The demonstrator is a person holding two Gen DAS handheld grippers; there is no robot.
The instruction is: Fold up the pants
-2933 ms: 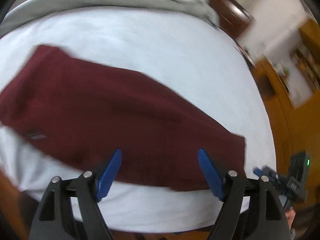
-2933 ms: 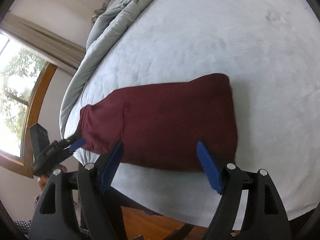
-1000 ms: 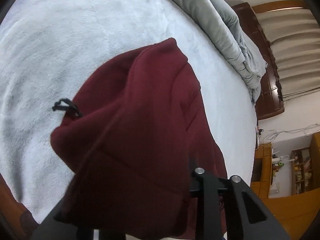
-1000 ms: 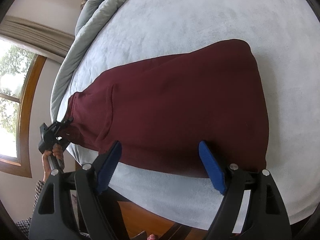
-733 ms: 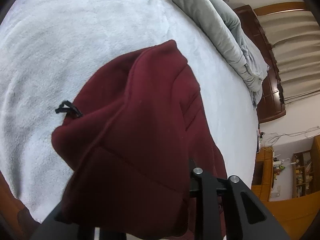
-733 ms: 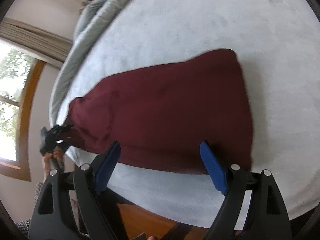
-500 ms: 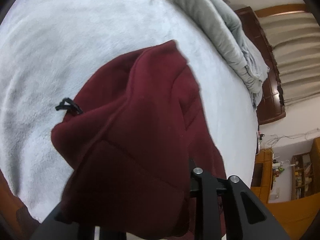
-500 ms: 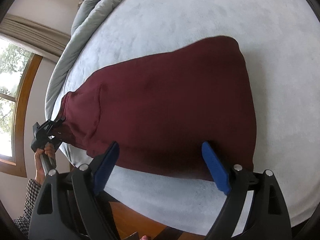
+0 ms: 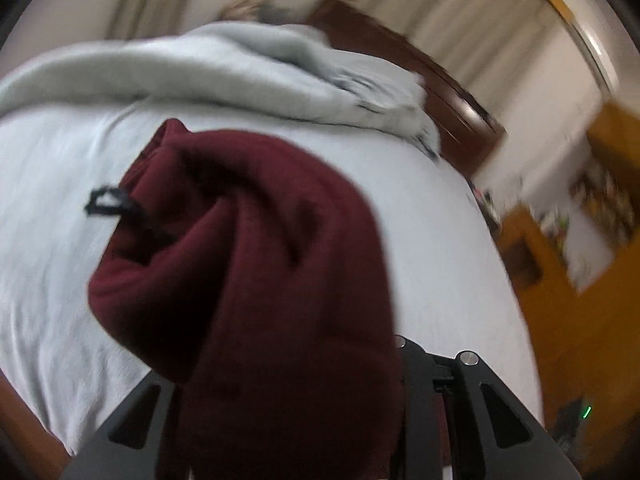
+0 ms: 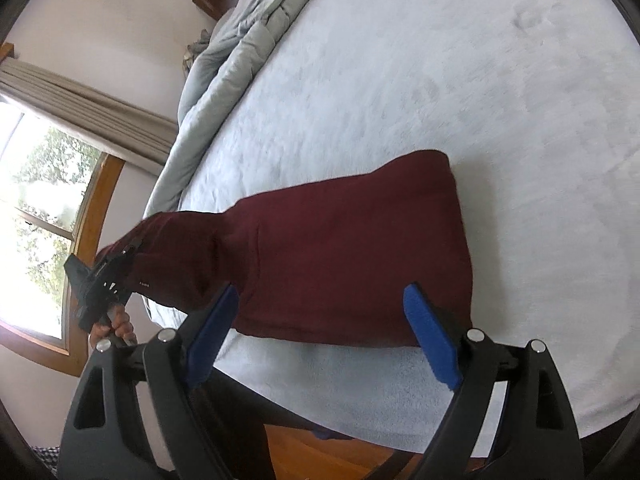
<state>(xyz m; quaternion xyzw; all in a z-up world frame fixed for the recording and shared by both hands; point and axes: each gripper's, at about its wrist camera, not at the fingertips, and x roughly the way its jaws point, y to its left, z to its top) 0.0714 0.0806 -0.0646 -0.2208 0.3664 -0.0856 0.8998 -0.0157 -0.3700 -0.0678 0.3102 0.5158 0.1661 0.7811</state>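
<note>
The maroon pants (image 10: 352, 256) lie folded lengthwise on the pale bed (image 10: 480, 100). My left gripper (image 10: 120, 264) is shut on the waistband end and holds it lifted off the bed at the left. In the left wrist view the bunched maroon cloth (image 9: 256, 272) drapes over the fingers and hides them; a black drawstring (image 9: 108, 204) hangs out. My right gripper (image 10: 320, 336) is open and empty, just above the near edge of the pants at the bed's front edge.
A grey duvet (image 10: 236, 44) is piled along the far side of the bed, also in the left wrist view (image 9: 240, 64). A dark wooden headboard (image 9: 420, 72), a window (image 10: 36, 208) with curtains, and orange wooden furniture (image 9: 580, 280) surround the bed.
My left gripper has lifted the waistband end higher and swung; its view now tilts up toward the duvet and headboard. My right gripper stays open over the near edge.
</note>
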